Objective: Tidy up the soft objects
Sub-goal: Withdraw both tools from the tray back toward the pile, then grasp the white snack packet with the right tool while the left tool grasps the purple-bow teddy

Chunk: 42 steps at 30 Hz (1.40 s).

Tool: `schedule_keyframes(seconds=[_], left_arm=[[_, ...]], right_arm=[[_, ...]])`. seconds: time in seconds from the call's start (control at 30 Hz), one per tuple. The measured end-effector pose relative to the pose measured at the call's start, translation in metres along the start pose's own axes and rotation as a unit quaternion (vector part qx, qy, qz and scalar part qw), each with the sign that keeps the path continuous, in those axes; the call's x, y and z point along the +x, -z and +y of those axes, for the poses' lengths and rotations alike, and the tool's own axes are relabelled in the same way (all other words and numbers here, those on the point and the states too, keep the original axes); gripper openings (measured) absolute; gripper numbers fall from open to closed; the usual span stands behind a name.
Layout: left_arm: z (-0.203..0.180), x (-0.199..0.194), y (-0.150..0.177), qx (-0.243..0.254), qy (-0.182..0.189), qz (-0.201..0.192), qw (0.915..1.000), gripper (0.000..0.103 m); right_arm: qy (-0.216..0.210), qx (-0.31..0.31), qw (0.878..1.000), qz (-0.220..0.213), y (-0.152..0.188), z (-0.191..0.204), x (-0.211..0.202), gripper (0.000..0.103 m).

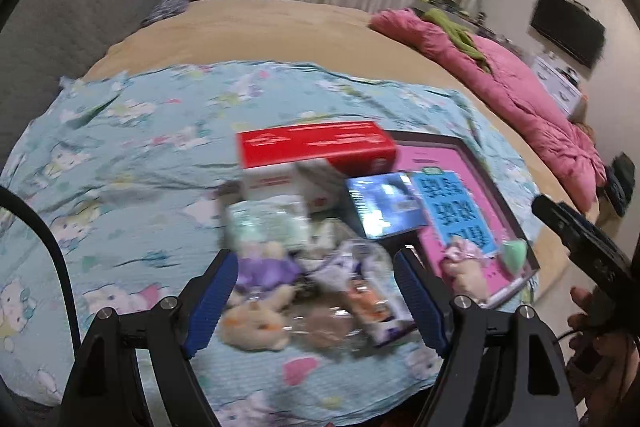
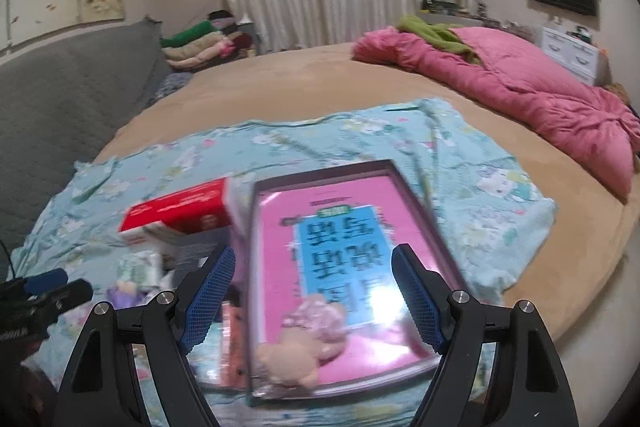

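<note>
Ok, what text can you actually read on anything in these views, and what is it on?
None can be quoted with confidence.
Pink box lid: big dark characters on a blue panel, seen upside down and blurred; unreadable.
Red box: pale lines of print, too blurred.
Blue box: small label, too blurred.
Purple packet: print smeared, unreadable.
Light blue sheet: cartoon cat pattern only, no words seen.

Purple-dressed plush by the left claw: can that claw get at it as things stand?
Probably yes. The left claw is open and empty above the purple-dressed plush, which lies uncovered beside its left finger; clear packets crowd its other side.
</note>
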<state>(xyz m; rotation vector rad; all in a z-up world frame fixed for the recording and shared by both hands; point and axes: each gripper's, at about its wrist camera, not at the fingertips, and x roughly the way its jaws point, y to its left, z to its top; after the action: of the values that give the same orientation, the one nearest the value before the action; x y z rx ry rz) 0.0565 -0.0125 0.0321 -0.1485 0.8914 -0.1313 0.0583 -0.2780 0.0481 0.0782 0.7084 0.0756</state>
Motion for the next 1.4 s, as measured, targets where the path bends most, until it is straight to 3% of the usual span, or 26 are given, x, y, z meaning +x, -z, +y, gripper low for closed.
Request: schedule_keyframes(seconds=[0.13, 0.43, 1.0, 1.4], left_arm=[[0.031, -0.001, 0.005, -0.029, -0.015, 0.008, 0.9994, 0.080], [0.065, 0.000, 0.017, -0.049, -0.033, 0.021, 0.9980, 0.080], [0.067, 0.026, 0.039, -0.040, -0.026, 0.064, 0.9968, 0.080], [0.065, 0.043, 0.046, -0.039, -0.016, 0.078, 0.9960, 0.080]], right_arm=[[-0.033, -0.016, 0.999, 0.015, 0.004, 0.023, 0.004, 0.082], [-0.049, -0.055, 0.997, 0.031, 0.016, 0.056, 0.008, 0.082], [-0.074, -0.133, 0.985, 0.075, 0.049, 0.111, 0.025, 0.082], [-0.076, -0.150, 0.979, 0.117, 0.071, 0.119, 0.058, 0.082]])
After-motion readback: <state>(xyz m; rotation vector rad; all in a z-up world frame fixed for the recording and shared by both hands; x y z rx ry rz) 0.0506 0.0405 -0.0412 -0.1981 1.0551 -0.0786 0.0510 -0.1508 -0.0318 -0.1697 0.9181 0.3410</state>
